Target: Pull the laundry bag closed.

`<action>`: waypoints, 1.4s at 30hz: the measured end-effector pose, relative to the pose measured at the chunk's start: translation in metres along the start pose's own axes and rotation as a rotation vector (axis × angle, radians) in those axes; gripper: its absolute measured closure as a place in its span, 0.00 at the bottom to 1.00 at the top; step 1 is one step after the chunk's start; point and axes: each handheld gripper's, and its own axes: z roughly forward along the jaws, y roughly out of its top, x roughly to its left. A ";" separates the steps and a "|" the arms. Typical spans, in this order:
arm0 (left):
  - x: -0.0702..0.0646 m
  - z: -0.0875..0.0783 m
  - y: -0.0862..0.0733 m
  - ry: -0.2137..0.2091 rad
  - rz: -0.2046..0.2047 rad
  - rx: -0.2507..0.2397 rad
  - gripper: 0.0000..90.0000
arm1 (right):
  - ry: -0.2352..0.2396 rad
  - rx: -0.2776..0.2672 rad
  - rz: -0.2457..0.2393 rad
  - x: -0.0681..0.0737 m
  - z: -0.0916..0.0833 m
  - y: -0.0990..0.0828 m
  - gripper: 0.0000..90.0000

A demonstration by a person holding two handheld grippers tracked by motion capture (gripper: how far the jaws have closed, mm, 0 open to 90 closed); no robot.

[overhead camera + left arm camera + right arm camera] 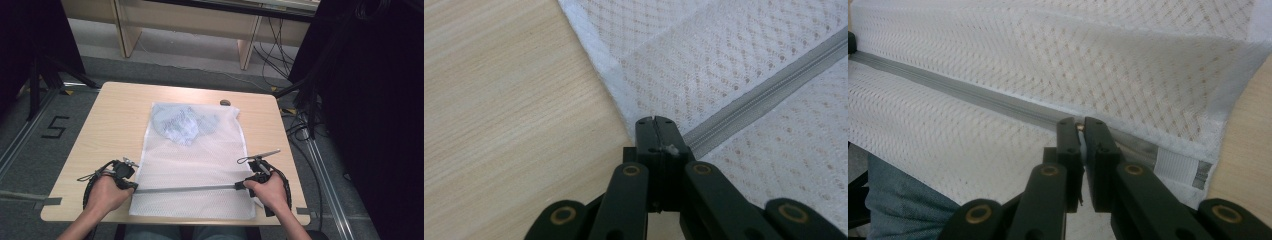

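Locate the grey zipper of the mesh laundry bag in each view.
High view: zipper runs level across the bag's near end, between both grippers.
Left gripper view: zipper slants from the jaws to the upper right.
Right gripper view: zipper slants from the left edge to the jaws.
Shared landmark: white mesh bag.

Your high view looks forward and down from above your side of the table (115, 115), far enough back to take in all four edges and the floor beyond. Your left gripper view rides low and close, looking along the left gripper (655, 131) at the mesh bag (744, 60) near the table's left edge. Your right gripper view sits equally close behind the right gripper (1082, 131), near the right edge. All three share the grey zipper (185, 189) running along the near edge.
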 end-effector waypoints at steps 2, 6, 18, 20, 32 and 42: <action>0.000 0.000 0.000 -0.001 0.001 0.000 1.00 | -0.012 -0.003 -0.001 -0.001 0.000 0.000 0.97; 0.000 0.000 0.000 0.000 0.000 0.000 1.00 | -0.016 -0.009 0.007 -0.003 -0.002 0.000 0.97; 0.000 0.000 0.000 0.000 -0.001 -0.001 1.00 | -0.019 -0.006 0.017 -0.008 -0.005 0.000 0.97; 0.000 0.000 0.000 -0.001 0.001 0.001 1.00 | -0.022 -0.023 -0.021 -0.012 -0.003 0.001 0.97; 0.000 0.000 0.000 -0.002 0.000 0.001 1.00 | -0.026 0.000 0.017 -0.010 -0.007 0.000 0.97; 0.000 0.000 0.000 -0.003 -0.002 0.001 1.00 | -0.019 0.011 0.036 -0.014 -0.010 0.000 0.97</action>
